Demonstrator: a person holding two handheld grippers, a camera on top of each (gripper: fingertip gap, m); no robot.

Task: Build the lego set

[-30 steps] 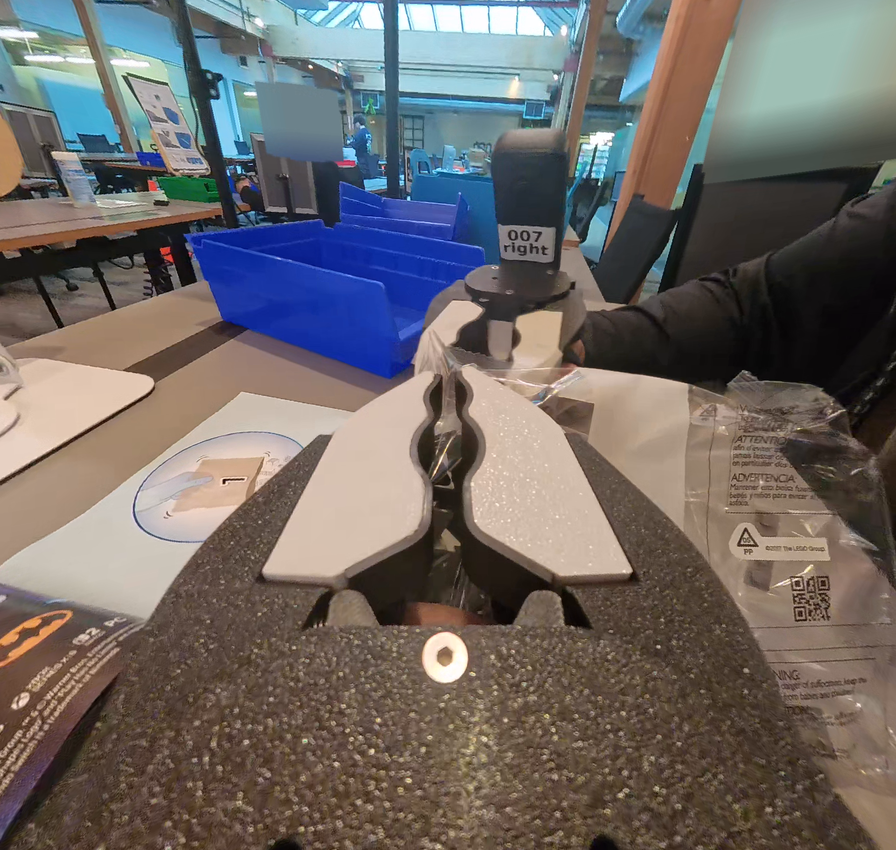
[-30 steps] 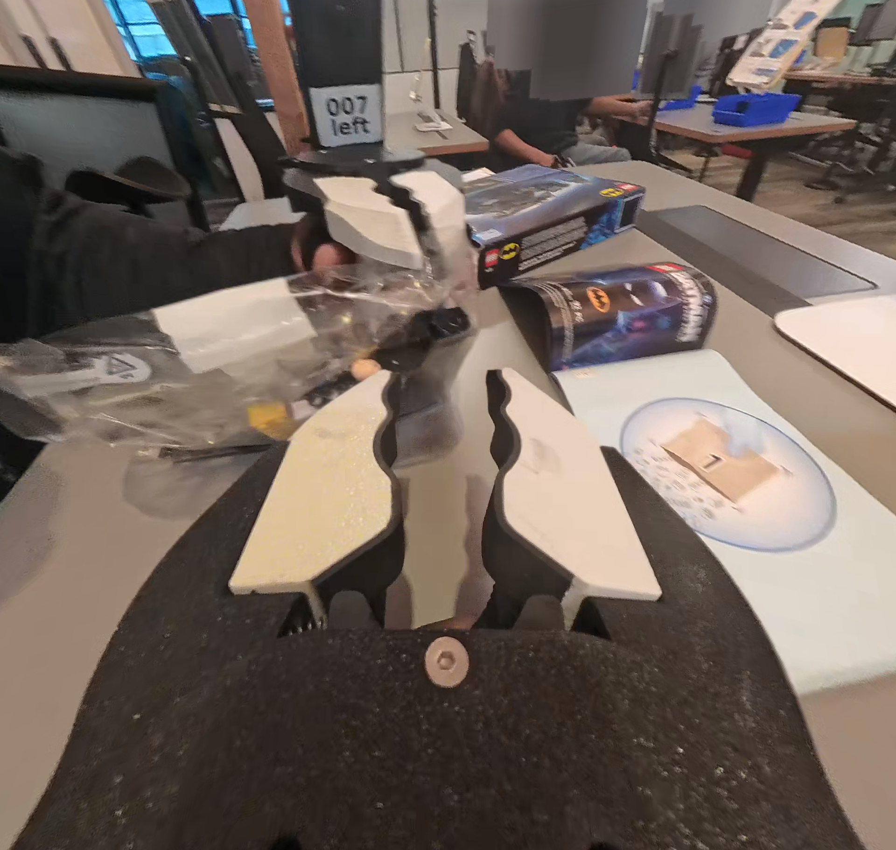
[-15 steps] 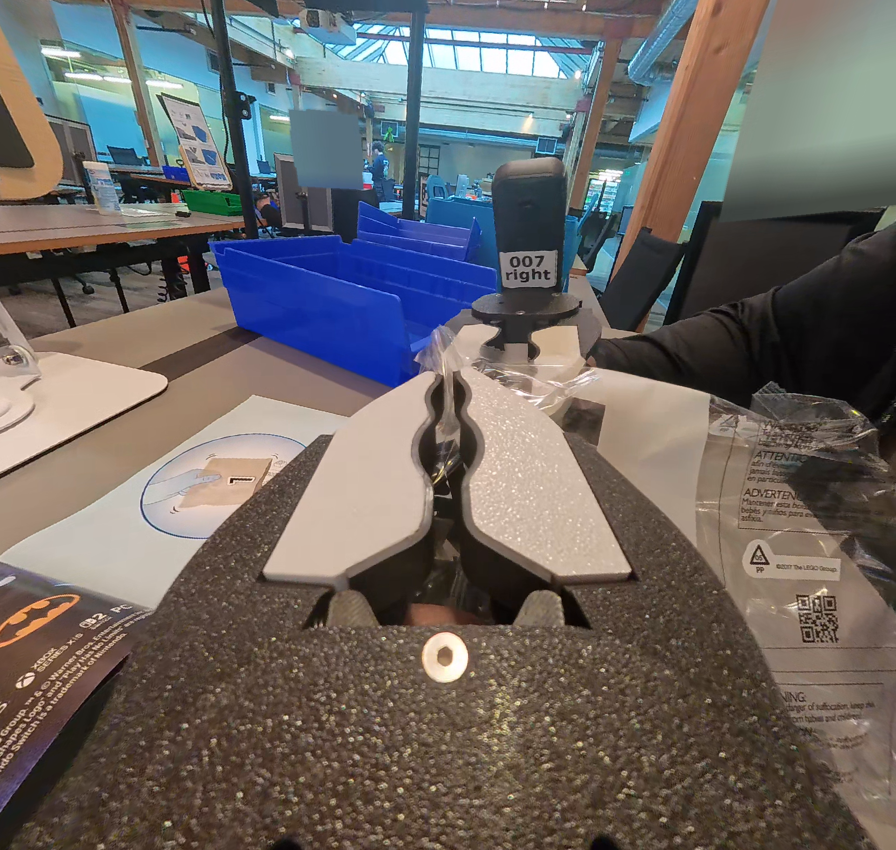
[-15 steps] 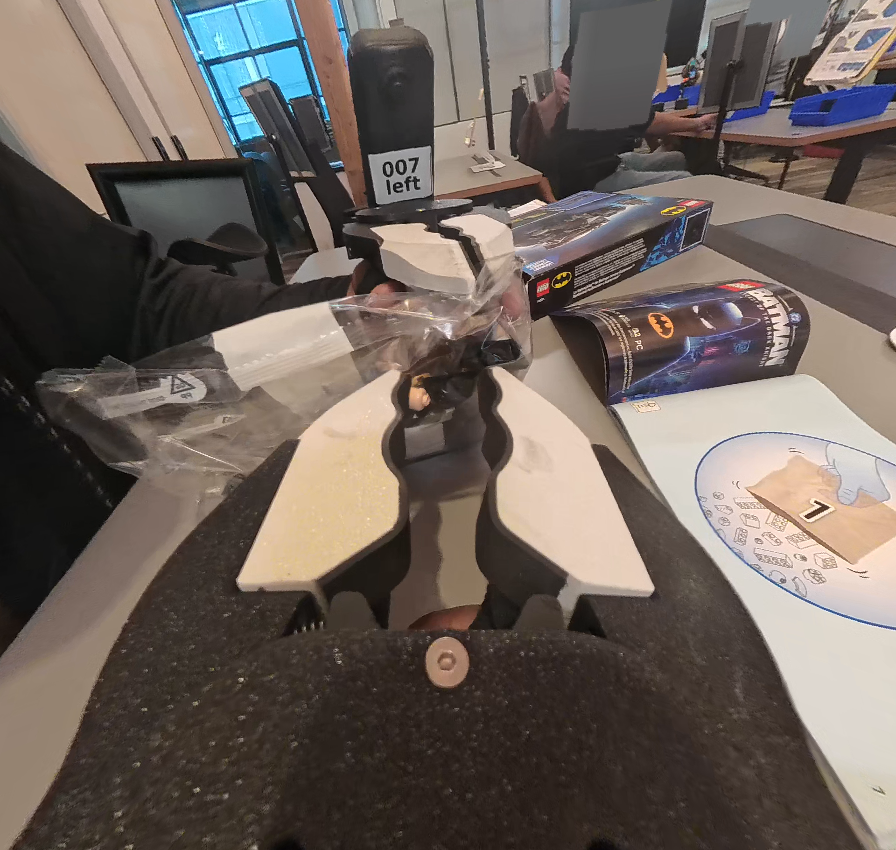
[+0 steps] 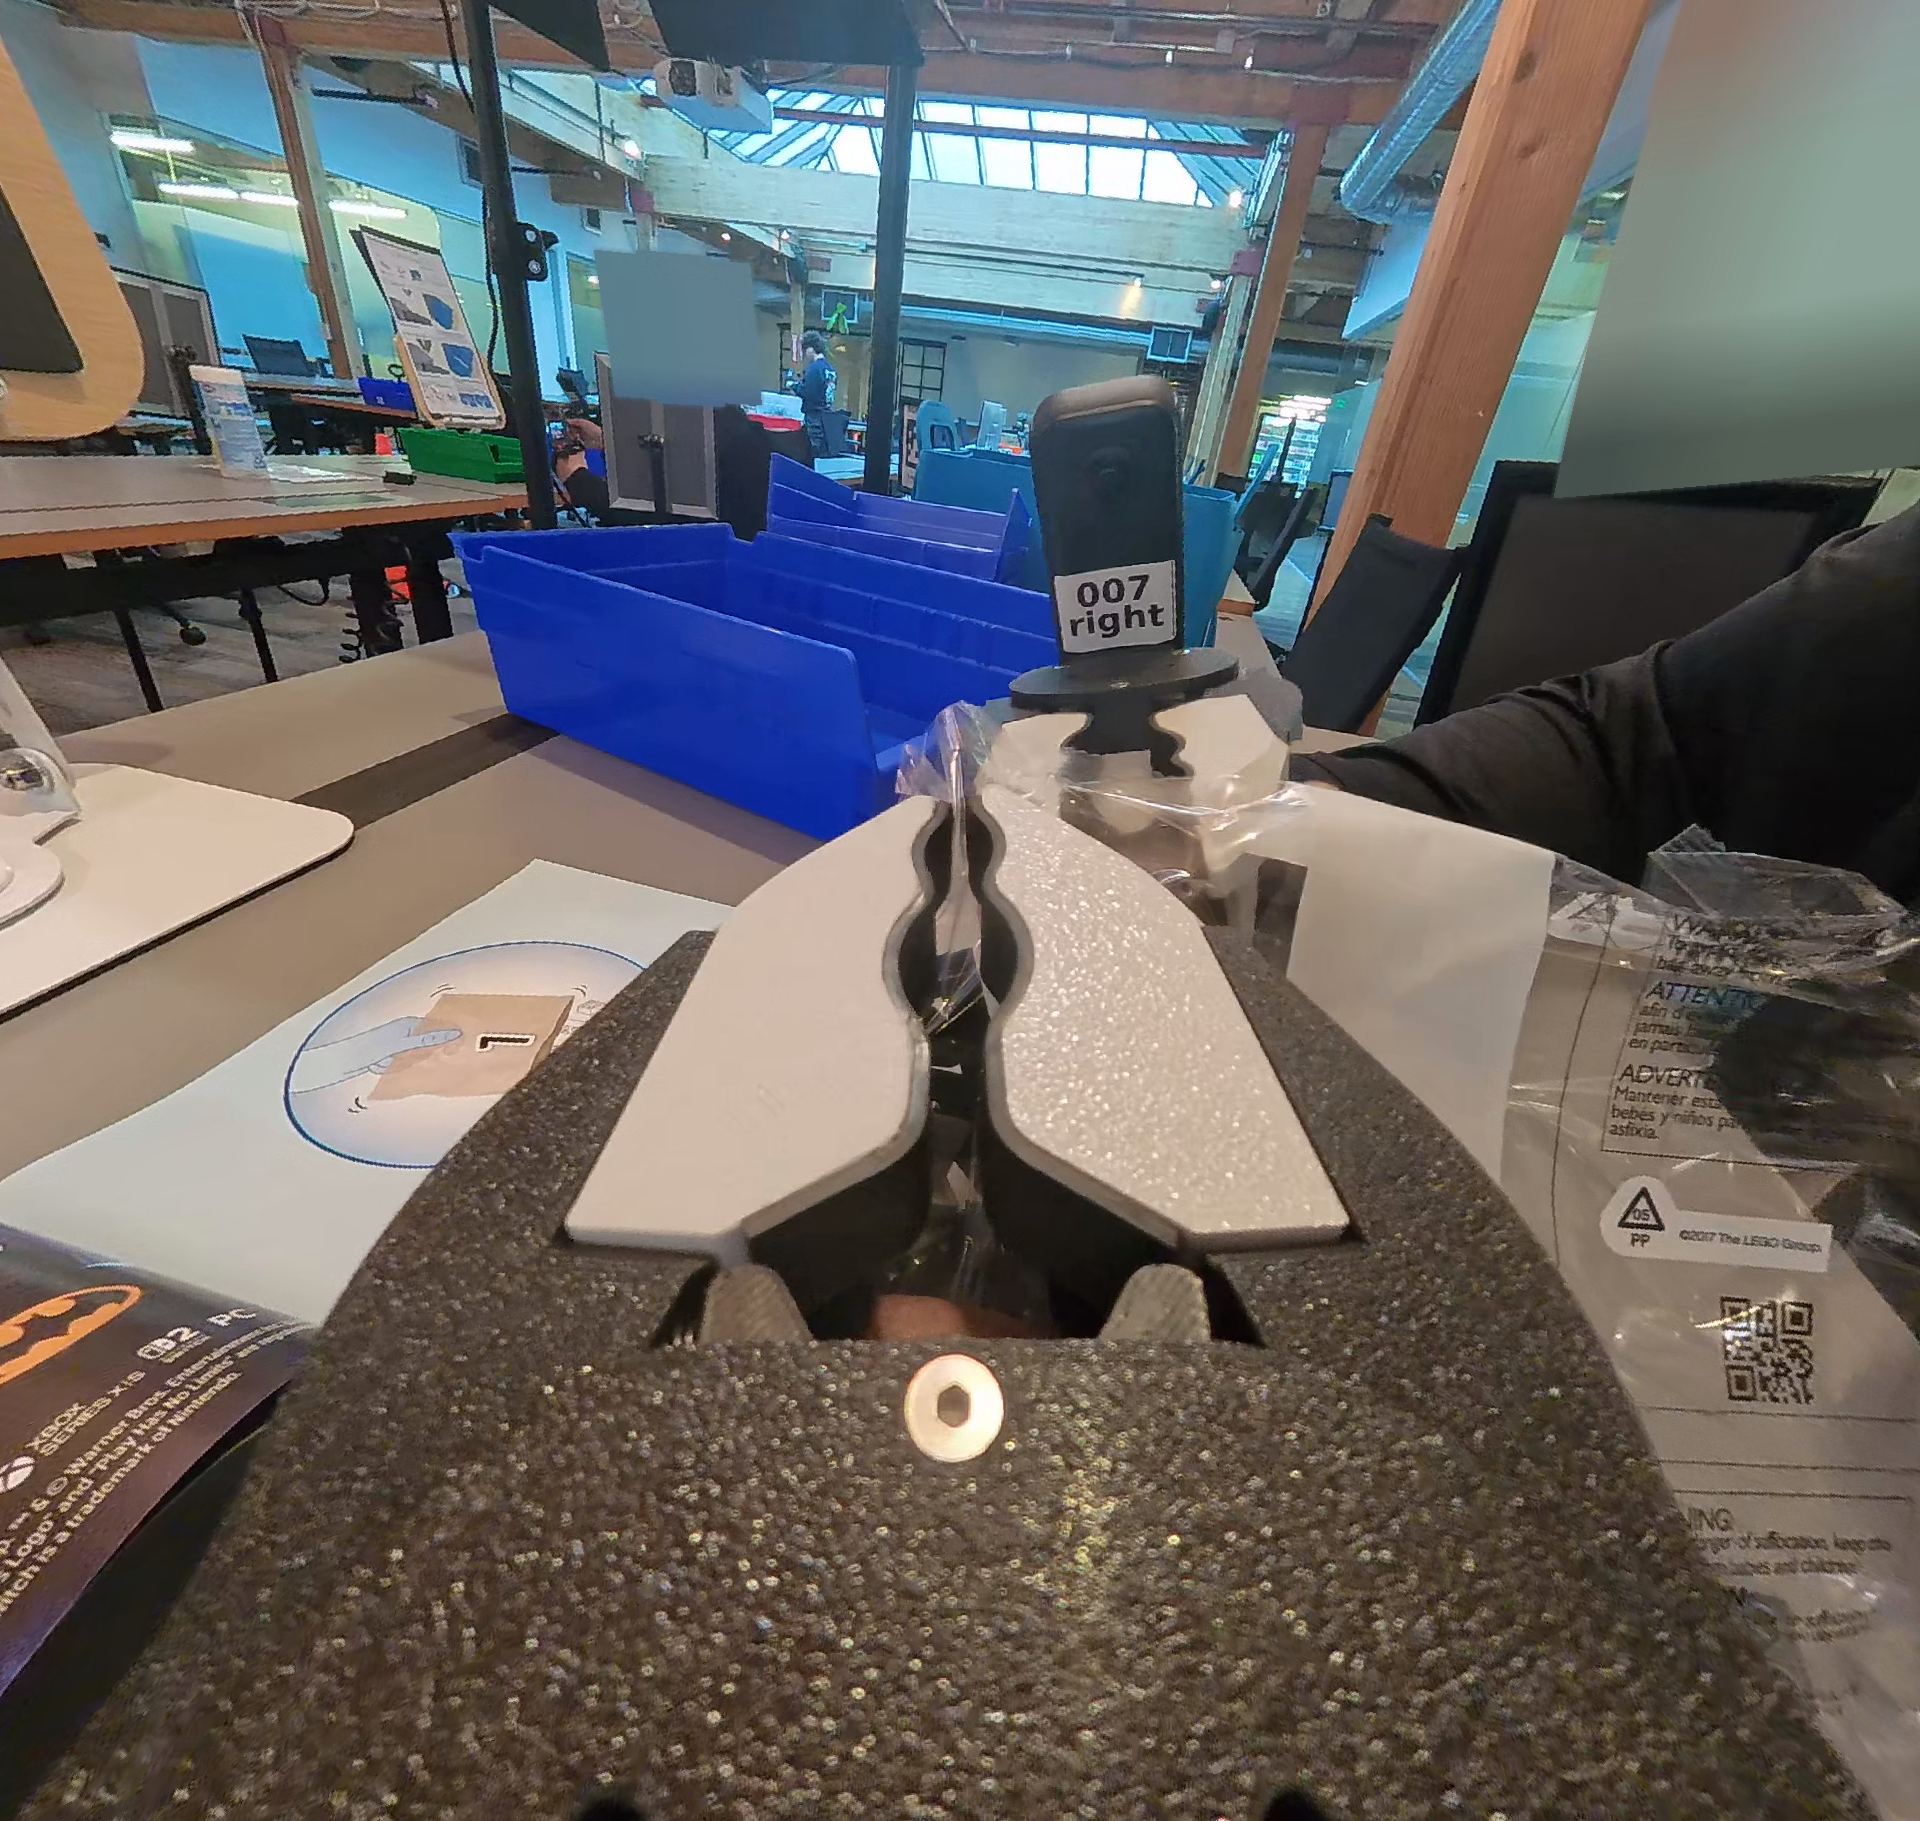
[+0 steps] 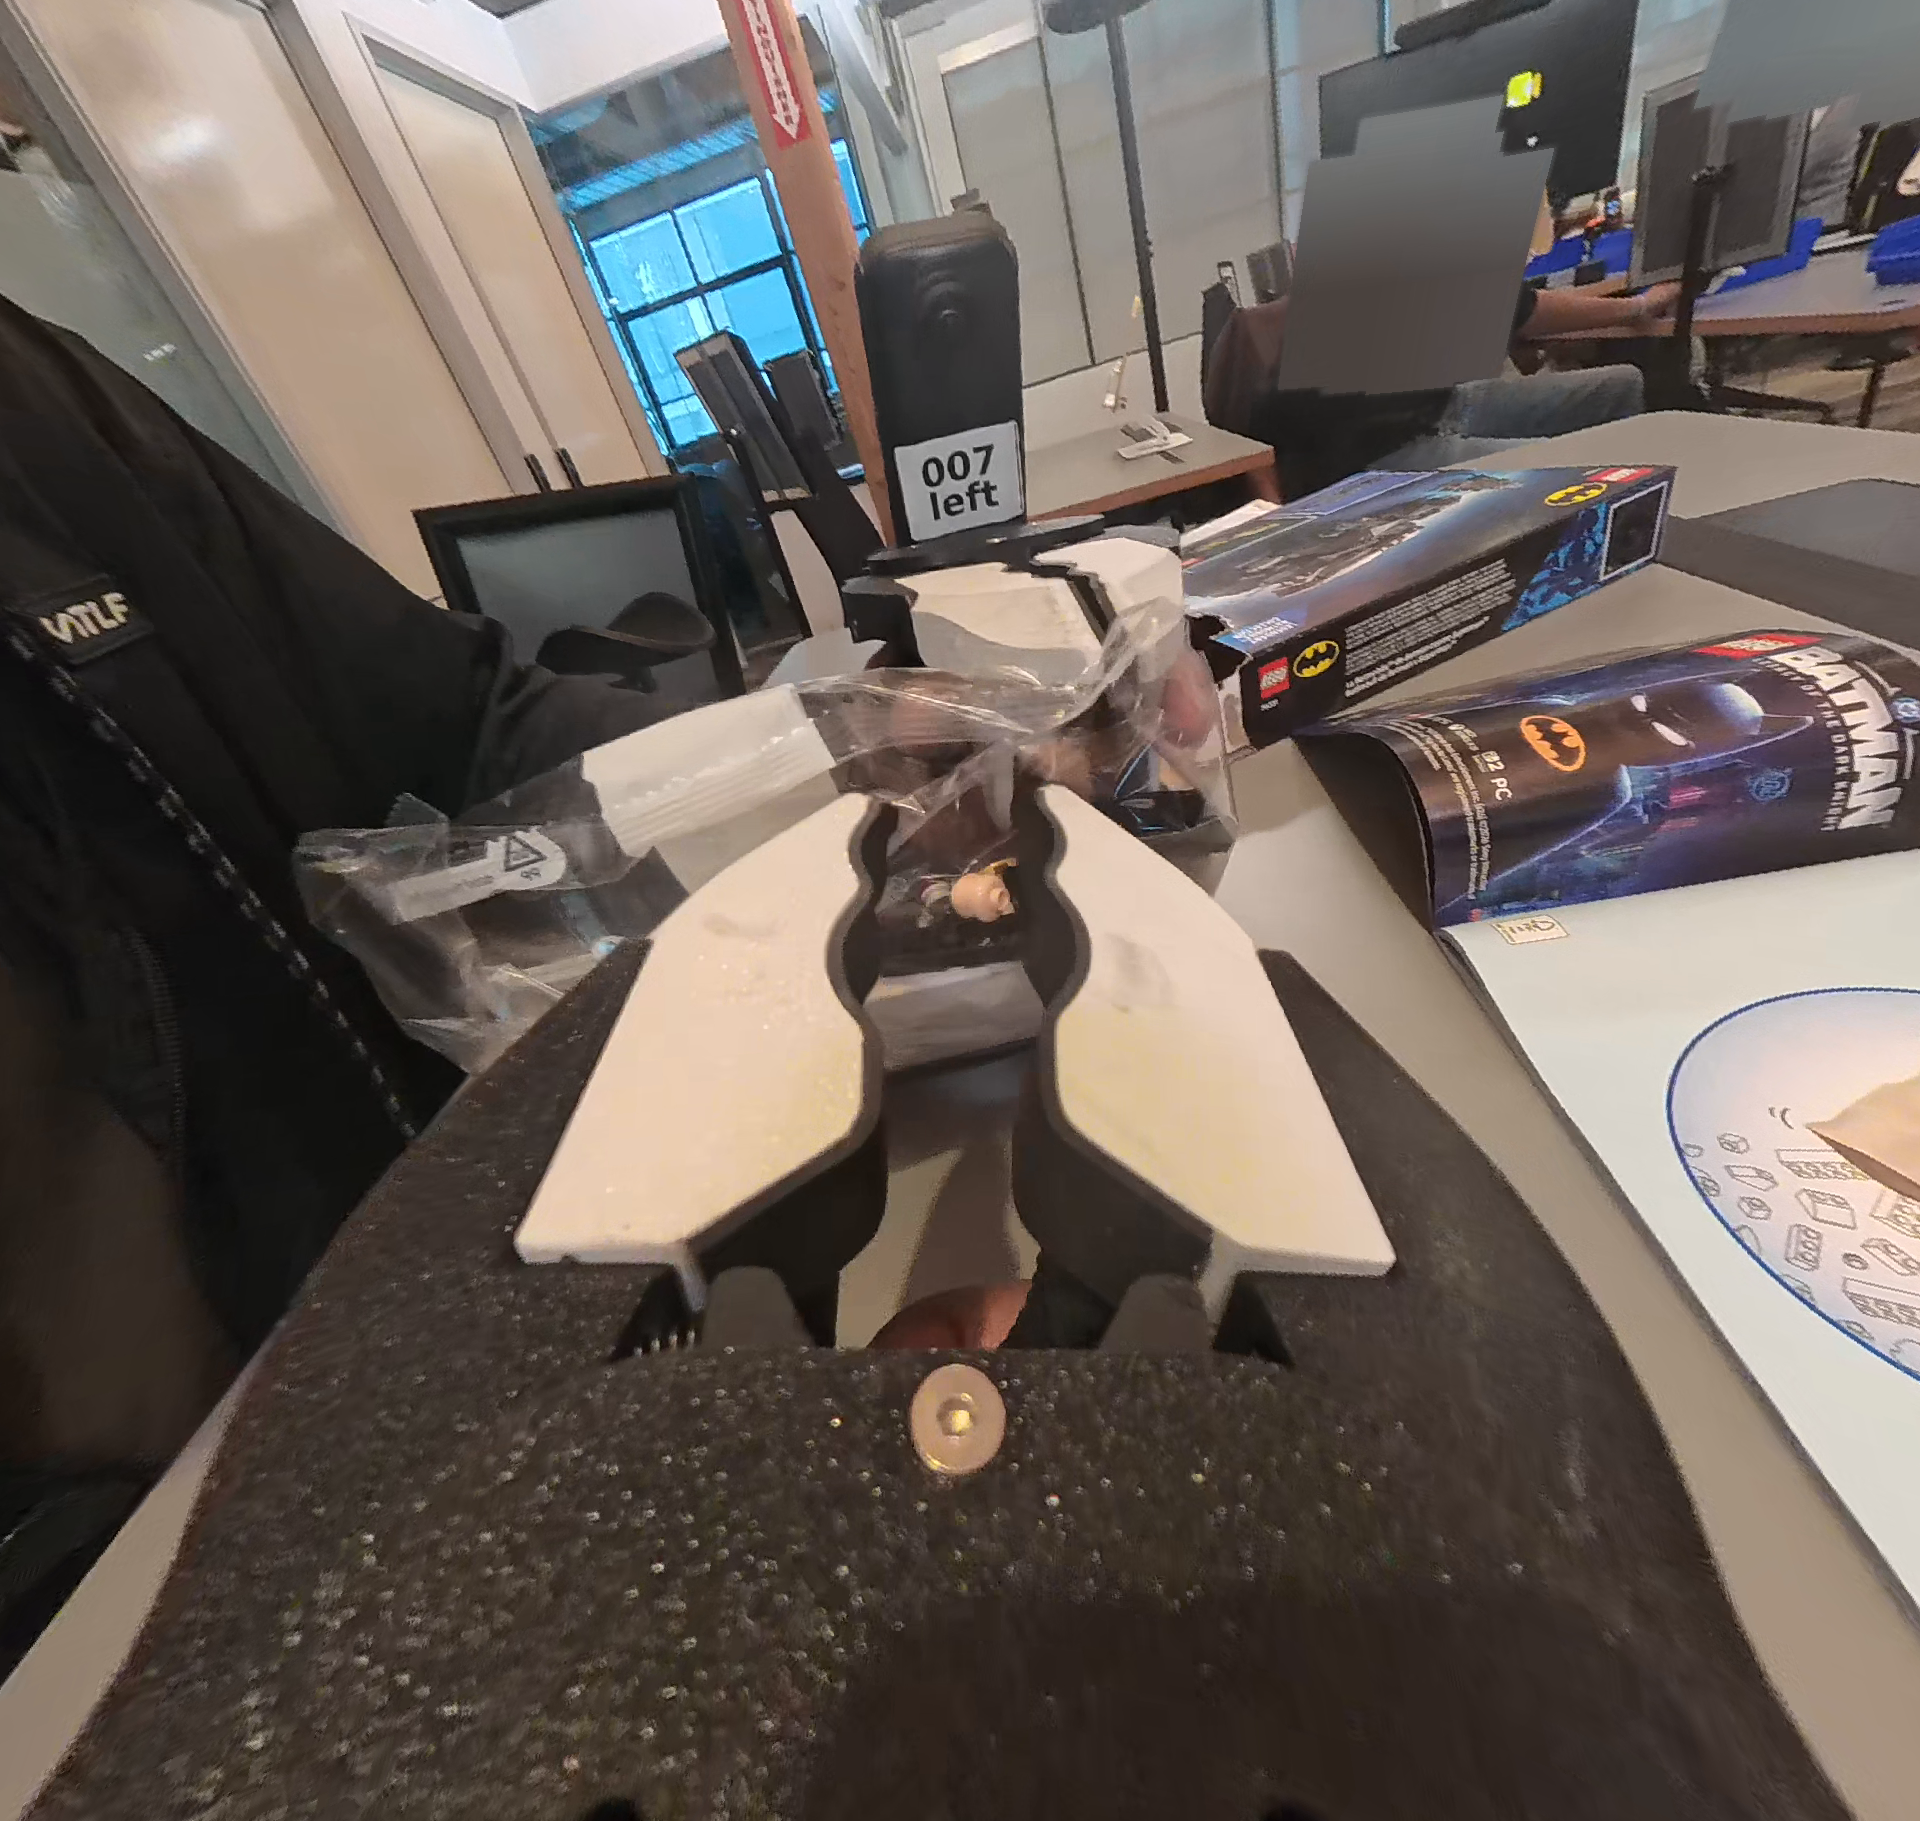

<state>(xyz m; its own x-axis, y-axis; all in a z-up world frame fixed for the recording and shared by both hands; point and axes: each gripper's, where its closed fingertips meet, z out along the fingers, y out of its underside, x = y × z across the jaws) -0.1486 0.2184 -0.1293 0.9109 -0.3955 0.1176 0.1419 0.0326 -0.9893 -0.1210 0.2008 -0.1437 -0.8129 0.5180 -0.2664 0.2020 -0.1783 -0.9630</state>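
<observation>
A clear plastic bag (image 5: 1714,1096) of small dark building pieces hangs between both grippers above the grey table (image 5: 436,784). My left gripper (image 5: 961,815) is shut on a corner of the bag's film, which sticks out above the closed fingertips. It also shows in the right wrist view (image 6: 1049,576), pinching the bag (image 6: 499,857). My right gripper (image 6: 956,810) is open, its fingers partly closed around the crumpled film and a small beige figure head (image 6: 982,898) inside the bag. Dark gaps show beside the film. The right gripper also shows in the left wrist view (image 5: 1132,743).
Blue bins (image 5: 675,670) stand on the table behind. A dark boxed set (image 6: 1455,566), a dark booklet (image 6: 1662,763) and a pale instruction sheet (image 6: 1714,1096) lie at the right. A white flat base (image 5: 156,857) sits far left. A person's black sleeve (image 5: 1662,732) reaches in. Left and right tips are no more than a few centimetres apart.
My right gripper has moved in onto the bag and its jaws have narrowed around the film. My left gripper has kept its hold on the bag's corner and lifted it slightly.
</observation>
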